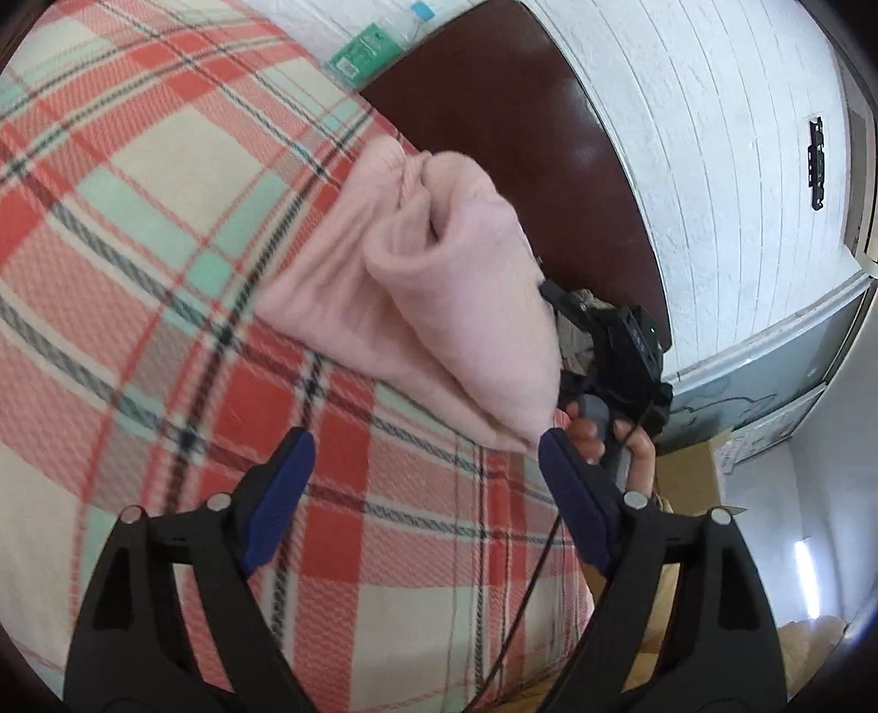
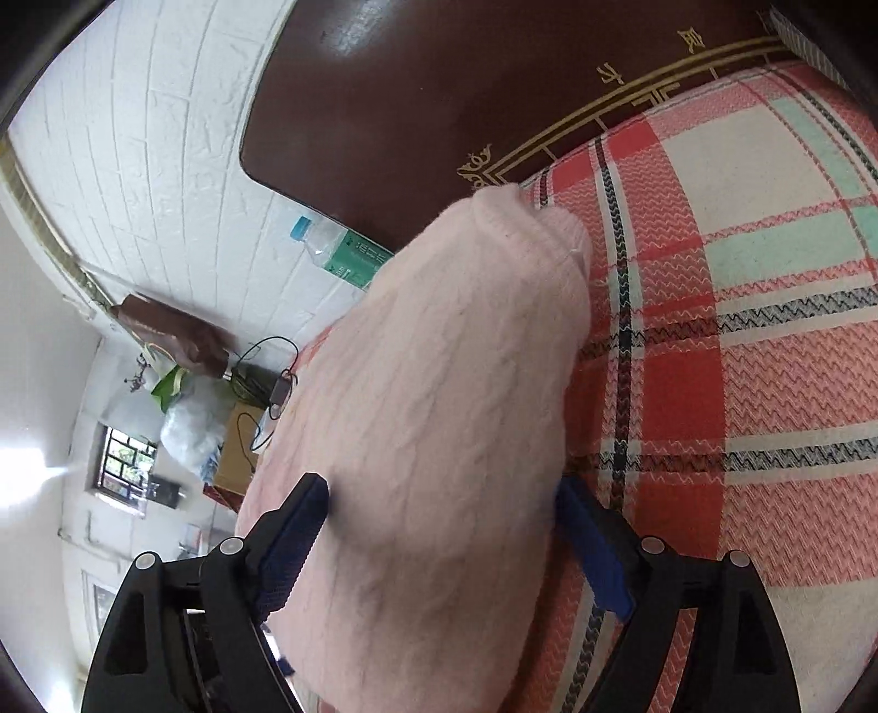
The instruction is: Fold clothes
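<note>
A pale pink knitted sweater [image 1: 428, 307] lies bunched on the plaid bedspread [image 1: 137, 219]. My left gripper [image 1: 422, 460] is open and empty just short of the sweater's near edge; its right fingertip [image 1: 554, 455] touches the fabric. The right gripper [image 1: 614, 351], held by a hand, shows beyond the sweater in the left wrist view. In the right wrist view the sweater [image 2: 450, 384] drapes between the wide-apart fingers of my right gripper [image 2: 439, 499], covering the gap. The bedspread [image 2: 741, 329] lies to the right.
A dark brown headboard [image 1: 521, 109] [image 2: 439, 82] stands against a white brick wall [image 1: 713, 137]. A water bottle [image 2: 340, 247] [image 1: 378, 44] sits by the headboard. Bags and a cardboard box [image 2: 236, 455] stand beside the bed.
</note>
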`<state>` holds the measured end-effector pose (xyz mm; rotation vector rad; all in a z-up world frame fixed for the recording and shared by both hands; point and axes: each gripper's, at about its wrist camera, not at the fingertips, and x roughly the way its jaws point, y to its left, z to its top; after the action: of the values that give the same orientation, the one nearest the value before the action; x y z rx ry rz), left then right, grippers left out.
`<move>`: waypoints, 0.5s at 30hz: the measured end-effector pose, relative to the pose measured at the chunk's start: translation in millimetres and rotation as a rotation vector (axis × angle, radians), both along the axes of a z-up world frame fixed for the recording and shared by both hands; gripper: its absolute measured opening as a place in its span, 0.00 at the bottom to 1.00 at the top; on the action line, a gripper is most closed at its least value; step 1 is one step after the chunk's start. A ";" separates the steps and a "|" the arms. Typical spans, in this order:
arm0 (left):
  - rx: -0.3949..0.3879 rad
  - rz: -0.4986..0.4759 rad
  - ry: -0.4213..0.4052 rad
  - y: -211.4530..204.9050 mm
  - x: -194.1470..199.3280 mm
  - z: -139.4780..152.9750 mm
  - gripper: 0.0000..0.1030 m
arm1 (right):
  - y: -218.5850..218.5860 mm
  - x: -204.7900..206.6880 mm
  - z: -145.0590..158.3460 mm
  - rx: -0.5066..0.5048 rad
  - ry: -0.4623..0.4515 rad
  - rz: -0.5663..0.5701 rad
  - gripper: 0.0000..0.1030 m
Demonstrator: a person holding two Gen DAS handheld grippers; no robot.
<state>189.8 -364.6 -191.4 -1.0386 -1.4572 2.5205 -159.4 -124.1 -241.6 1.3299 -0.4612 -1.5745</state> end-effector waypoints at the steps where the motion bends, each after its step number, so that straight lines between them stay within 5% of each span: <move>1: 0.026 -0.006 -0.004 5.5 -6.6 -4.3 0.82 | -1.9 -3.0 -3.8 -0.004 -0.020 -0.004 0.85; 11: 0.195 0.186 0.032 -17.5 -47.8 -30.0 0.82 | -24.6 -3.1 -6.6 0.003 -0.033 0.057 1.00; 14: 0.169 0.207 0.030 -18.3 -52.8 -29.1 0.76 | -34.0 1.0 -5.7 0.017 0.012 0.057 1.00; 15: 0.165 0.209 0.029 -18.2 -54.9 -29.3 0.63 | -36.8 3.0 -5.1 0.020 0.029 0.056 1.00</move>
<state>134.8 -382.8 -220.7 -0.8623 -1.8159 2.4800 -156.4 -160.9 -246.7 1.3224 -0.3887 -1.5535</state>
